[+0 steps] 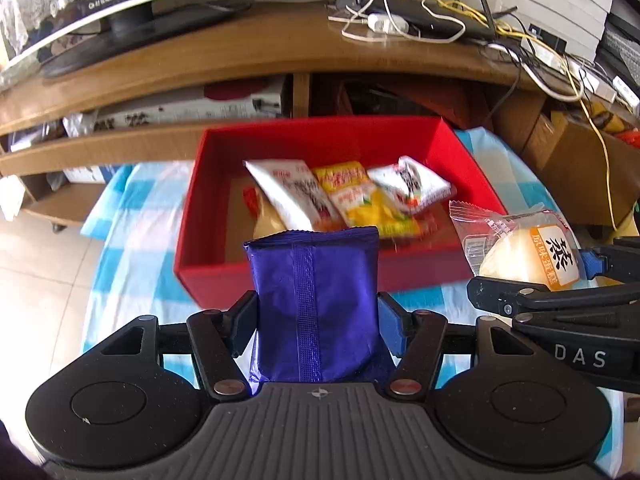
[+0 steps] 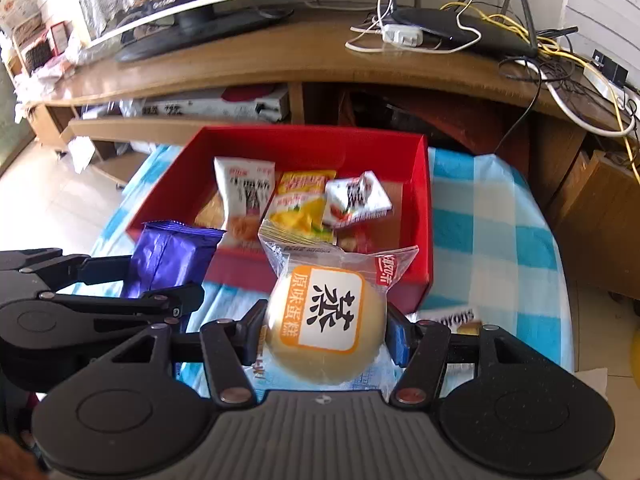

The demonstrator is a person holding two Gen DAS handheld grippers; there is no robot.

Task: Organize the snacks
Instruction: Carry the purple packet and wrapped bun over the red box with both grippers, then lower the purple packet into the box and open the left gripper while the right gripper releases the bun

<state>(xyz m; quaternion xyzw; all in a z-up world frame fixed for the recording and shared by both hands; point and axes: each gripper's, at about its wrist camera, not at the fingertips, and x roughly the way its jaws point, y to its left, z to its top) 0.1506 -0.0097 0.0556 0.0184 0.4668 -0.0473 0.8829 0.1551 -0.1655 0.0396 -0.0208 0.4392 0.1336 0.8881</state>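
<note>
Here, the left gripper (image 1: pixel 316 320) is clamped on a shiny purple foil snack packet (image 1: pixel 314 300), and the right gripper (image 2: pixel 326 328) pinches a round yellow steamed cake in clear plastic wrap (image 2: pixel 326 320). Only the right wrist view shows a small printed packet (image 2: pixel 450 316) lying beside that gripper. Beyond sits an open red cardboard box (image 1: pixel 320 140) holding several snack packets, on a blue-and-white checked cloth (image 2: pixel 492 220). Behind runs a wooden TV bench (image 1: pixel 240 52) with a black router (image 2: pixel 460 28).

Bright daylight, glare on floor (image 1: pixel 36 264), motion blur mid-frame, heavy fisheye warp w/ dark corners.
</note>
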